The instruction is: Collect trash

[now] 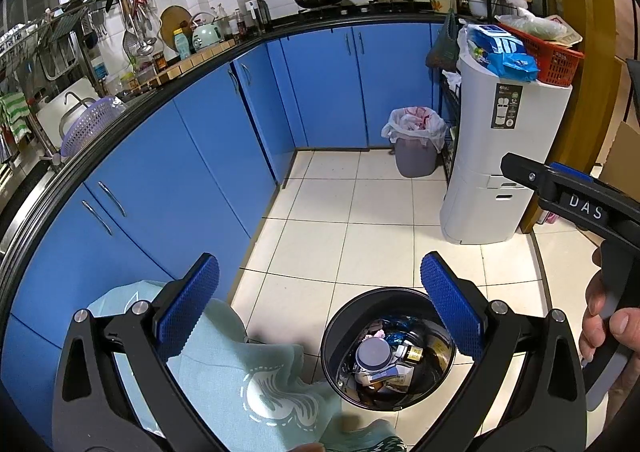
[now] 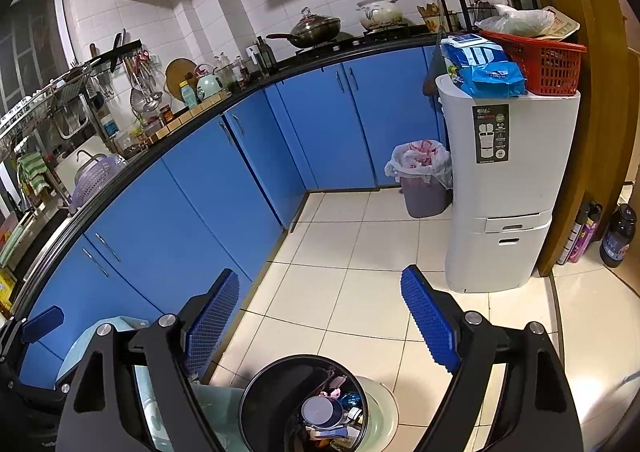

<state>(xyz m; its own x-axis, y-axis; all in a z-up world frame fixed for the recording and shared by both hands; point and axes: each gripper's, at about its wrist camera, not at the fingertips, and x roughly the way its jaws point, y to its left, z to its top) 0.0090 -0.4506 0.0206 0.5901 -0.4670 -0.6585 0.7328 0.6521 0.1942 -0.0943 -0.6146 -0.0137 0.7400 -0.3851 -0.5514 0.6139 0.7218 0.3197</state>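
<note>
A black round bin stands low in the left wrist view, holding a grey round lid, a small brown bottle and wrappers. My left gripper hangs above it, open, nothing between its blue pads. A pale blue cloth lies under its left finger. In the right wrist view my right gripper is open and empty above the same bin. From the left camera the right gripper shows side-on at the right edge, with a hand on its handle.
Blue cabinets under a crowded counter curve along the left and back. A grey bin with a white liner sits in the far corner beside a tall white unit topped by a red basket. Bottles stand by the wooden door frame.
</note>
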